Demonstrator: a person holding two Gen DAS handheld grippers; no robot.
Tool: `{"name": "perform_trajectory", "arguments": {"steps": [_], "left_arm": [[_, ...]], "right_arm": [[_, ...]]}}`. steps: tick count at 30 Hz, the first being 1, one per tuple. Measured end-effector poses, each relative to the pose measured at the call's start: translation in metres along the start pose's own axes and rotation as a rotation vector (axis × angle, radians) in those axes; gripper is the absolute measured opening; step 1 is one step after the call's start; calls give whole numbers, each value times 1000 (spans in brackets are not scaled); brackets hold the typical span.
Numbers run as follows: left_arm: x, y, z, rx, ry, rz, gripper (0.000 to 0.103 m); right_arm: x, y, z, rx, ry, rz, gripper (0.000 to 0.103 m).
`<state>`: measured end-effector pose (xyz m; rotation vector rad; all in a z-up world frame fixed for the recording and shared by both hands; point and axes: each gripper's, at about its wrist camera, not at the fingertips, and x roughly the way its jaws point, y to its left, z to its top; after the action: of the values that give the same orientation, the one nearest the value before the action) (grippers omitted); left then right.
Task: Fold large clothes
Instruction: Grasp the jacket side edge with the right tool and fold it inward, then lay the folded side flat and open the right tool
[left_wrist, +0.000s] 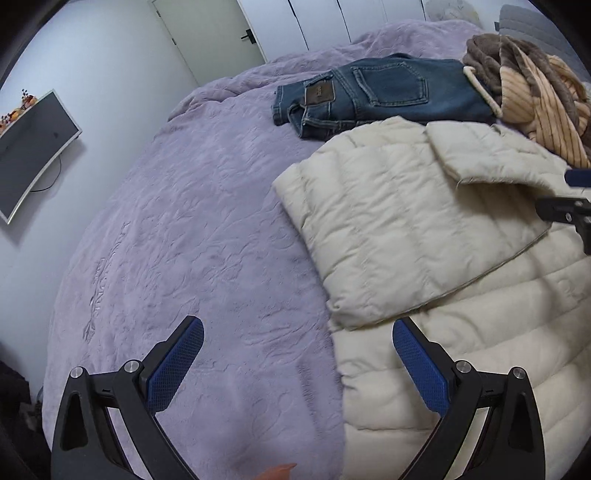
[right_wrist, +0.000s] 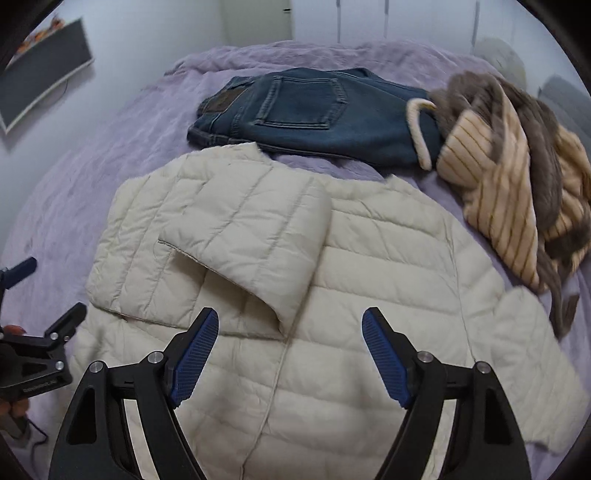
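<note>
A cream quilted jacket (left_wrist: 406, 221) (right_wrist: 369, 258) lies flat on the purple bed cover (left_wrist: 184, 221) (right_wrist: 74, 166). Its left side and sleeve (right_wrist: 240, 229) are folded in over the body. My left gripper (left_wrist: 297, 326) hangs open at the jacket's left edge, one finger over the cover and one over the cream cloth, with nothing between the pads. It also shows at the left edge of the right wrist view, left gripper (right_wrist: 48, 291). My right gripper (right_wrist: 291, 314) stands open above the jacket's middle, near the folded sleeve's cuff, holding nothing.
Folded blue jeans (left_wrist: 388, 92) (right_wrist: 314, 110) lie beyond the jacket. A brown and striped tan garment (left_wrist: 535, 92) (right_wrist: 509, 166) is heaped at the far right. A dark screen (left_wrist: 33, 147) hangs on the left wall, and a door (left_wrist: 210, 33) stands behind the bed.
</note>
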<state>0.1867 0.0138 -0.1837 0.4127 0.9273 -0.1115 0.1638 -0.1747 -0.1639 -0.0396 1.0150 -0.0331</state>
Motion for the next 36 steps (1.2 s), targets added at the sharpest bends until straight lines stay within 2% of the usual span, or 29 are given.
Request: {"name": "perform_trajectory", "arguments": {"steps": [2, 4, 5, 6, 7, 8, 10, 13, 18, 21, 27, 30, 36], "left_arm": [[10, -5, -5, 23, 4, 21, 102], [17, -10, -5, 25, -1, 36, 102], [21, -13, -4, 24, -8, 53, 102], [24, -16, -2, 23, -15, 77, 102], [27, -18, 0, 21, -24, 107, 102], [31, -20, 3, 16, -32, 142, 102], [38, -16, 5, -11, -29, 189, 102], [46, 2, 2, -102, -4, 188, 102], [50, 13, -3, -164, 5, 144, 102], [52, 19, -4, -174, 15, 109, 102], [39, 36, -4, -120, 41, -18, 102], [26, 48, -2, -97, 46, -45, 102], [15, 61, 38, -207, -21, -79, 102]], "right_arm": [[16, 21, 9, -100, -12, -109, 83], [29, 29, 17, -128, -18, -203, 82], [32, 27, 21, -115, -22, -227, 73], [33, 23, 24, -88, -32, -234, 57], [32, 17, 28, -48, -29, -216, 12], [30, 9, 31, 7, -23, -189, 7], [17, -14, 32, 147, -59, -117, 7], [4, -50, 19, 363, -87, -38, 7], [30, -107, -31, 752, 5, 154, 7], [49, -124, -59, 915, 27, 275, 7], [53, -124, -58, 910, 20, 309, 7], [54, -123, -56, 916, 20, 322, 7], [52, -120, -63, 918, 18, 349, 7]]}}
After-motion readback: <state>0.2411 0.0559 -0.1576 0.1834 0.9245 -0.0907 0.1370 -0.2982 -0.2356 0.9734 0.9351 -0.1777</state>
